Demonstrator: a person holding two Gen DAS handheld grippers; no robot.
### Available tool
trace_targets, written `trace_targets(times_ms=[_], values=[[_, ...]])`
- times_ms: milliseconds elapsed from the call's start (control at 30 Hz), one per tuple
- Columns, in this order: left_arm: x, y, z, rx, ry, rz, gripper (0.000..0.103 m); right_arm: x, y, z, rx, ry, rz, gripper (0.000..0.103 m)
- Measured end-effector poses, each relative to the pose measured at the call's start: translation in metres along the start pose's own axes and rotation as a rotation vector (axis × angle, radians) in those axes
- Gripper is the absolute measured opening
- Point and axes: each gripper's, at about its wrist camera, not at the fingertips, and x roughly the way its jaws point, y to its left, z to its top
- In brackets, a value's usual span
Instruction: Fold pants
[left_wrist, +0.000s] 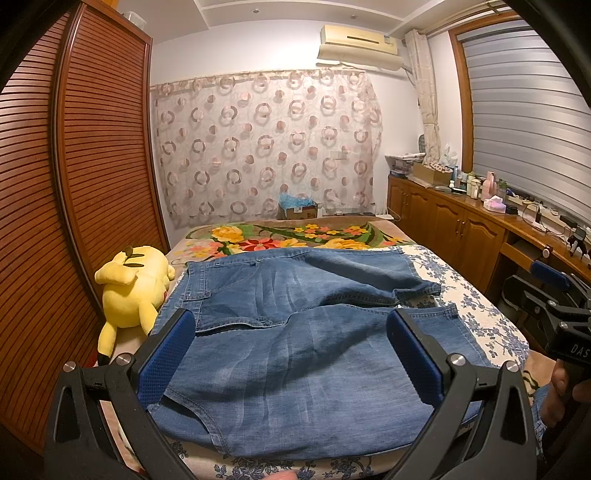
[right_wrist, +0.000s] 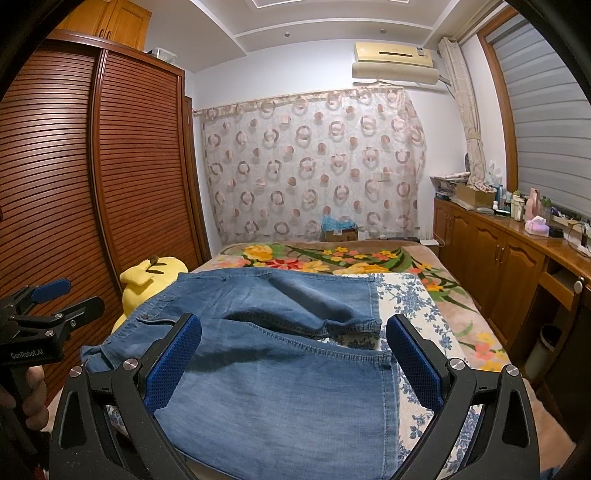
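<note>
Pants: blue denim pants (left_wrist: 295, 332) are lying spread on the bed (left_wrist: 480, 314), waist end toward the yellow plush toy (left_wrist: 129, 291), the two legs reaching away from it toward the wooden cabinets (left_wrist: 461, 225).
Legs: the far leg is lying creased and angled, its hem close beside the near leg's hem.
Left gripper: the left gripper (left_wrist: 291, 354) is hovering over the near leg of the pants, its blue-padded fingers (left_wrist: 166, 362) standing wide apart and holding nothing.
Right gripper: the right gripper (right_wrist: 295, 358) is hanging over the hem end of the pants, jaws spread wide, nothing between them.
Writing: the left gripper's body is reading "GenRobot.AI" in the right wrist view; the right gripper's body is showing "DAS", the rest cut off.
Beyond the pants: a flowered blanket (right_wrist: 314, 258) is covering the far end of the bed.
</note>
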Motion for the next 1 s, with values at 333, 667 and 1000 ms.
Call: trace_targets(times_ms=[333,667,1000], values=[[-0.003,-0.002,0.002,0.0,-0.001,0.0,0.103,0.0,0.0,0.0,0.002,0.0,0.001,0.1],[-0.005,-0.004,0.005,0.002,0.013,-0.003,0.103,0.004,-0.002,-0.002,0.009,0.015,0.005,0.1],[0.024,0.011,-0.011,0.002,0.083,-0.008,0.103,0.017,-0.01,-0.005,0.03,0.068,0.019,0.1]])
